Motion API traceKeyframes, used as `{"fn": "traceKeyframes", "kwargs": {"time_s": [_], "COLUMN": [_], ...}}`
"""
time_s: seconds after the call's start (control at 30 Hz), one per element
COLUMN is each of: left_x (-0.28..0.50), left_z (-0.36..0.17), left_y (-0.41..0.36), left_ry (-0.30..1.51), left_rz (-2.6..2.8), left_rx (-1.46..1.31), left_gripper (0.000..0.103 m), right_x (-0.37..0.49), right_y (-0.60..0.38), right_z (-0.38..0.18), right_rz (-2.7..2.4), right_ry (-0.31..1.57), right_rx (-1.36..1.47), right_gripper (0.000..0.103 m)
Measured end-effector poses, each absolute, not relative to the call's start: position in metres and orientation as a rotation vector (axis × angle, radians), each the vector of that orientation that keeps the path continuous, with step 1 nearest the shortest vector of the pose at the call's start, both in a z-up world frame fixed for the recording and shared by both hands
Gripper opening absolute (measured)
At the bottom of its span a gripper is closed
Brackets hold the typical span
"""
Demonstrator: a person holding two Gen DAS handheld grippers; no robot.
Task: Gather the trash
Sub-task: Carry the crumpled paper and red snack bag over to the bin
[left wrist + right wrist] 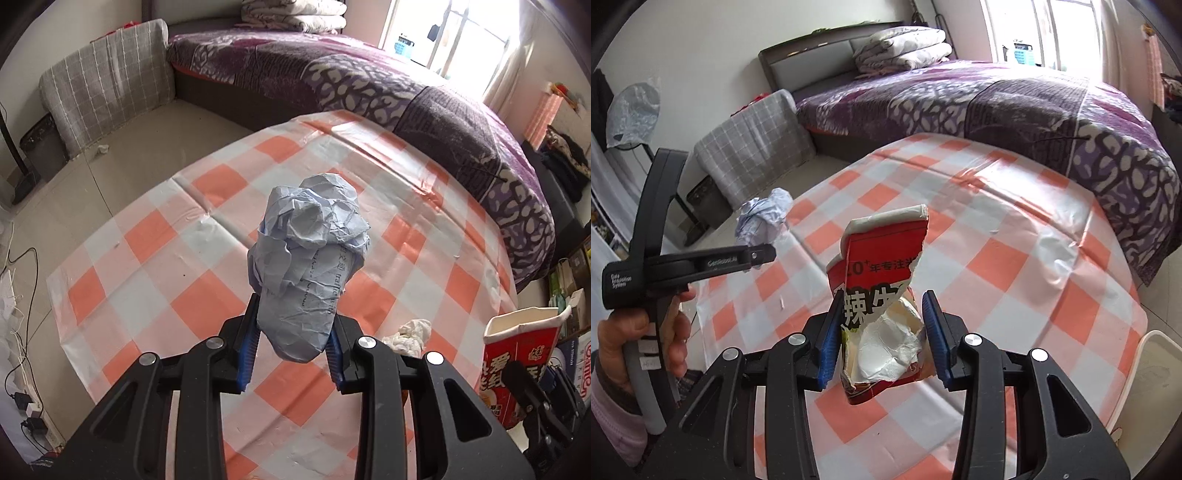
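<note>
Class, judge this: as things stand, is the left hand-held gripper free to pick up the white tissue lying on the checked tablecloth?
Probably not yet: the left hand-held gripper is already shut on a crumpled paper ball. The tissue itself lies uncovered.

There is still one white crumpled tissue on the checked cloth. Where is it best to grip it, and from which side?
Grip the white tissue across its bunched middle, coming from above. It lies low and loose on the checked cloth, so probably no side gives the fingers a firm edge.

Left gripper (pixel 291 343) clamped on held item, right gripper (pixel 882 332) likewise, both tilted downward
</note>
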State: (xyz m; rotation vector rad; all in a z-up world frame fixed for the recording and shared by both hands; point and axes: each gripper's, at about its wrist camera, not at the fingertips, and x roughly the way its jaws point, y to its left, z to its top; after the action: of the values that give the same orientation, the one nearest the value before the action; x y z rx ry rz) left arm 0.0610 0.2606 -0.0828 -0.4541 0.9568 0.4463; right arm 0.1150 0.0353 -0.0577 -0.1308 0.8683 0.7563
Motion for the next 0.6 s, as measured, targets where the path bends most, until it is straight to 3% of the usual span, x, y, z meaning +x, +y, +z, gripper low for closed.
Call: {"fn": "traceKeyframes", "kwargs": {"time_s": [0.6], "left_x": [0.076], "left_z": [-0.057], "left_y": [0.216], "left_ry": [0.859], "left_rz": [0.426], "left_rx": [-0.4], "left_gripper": [0.032], "right_x": [0.134], "right_y": [-0.004], "right_z": [-0.04], "right_rz": [0.611], "right_ry": [0.792], "right_rx": [-0.044], "right_gripper": [0.04]}}
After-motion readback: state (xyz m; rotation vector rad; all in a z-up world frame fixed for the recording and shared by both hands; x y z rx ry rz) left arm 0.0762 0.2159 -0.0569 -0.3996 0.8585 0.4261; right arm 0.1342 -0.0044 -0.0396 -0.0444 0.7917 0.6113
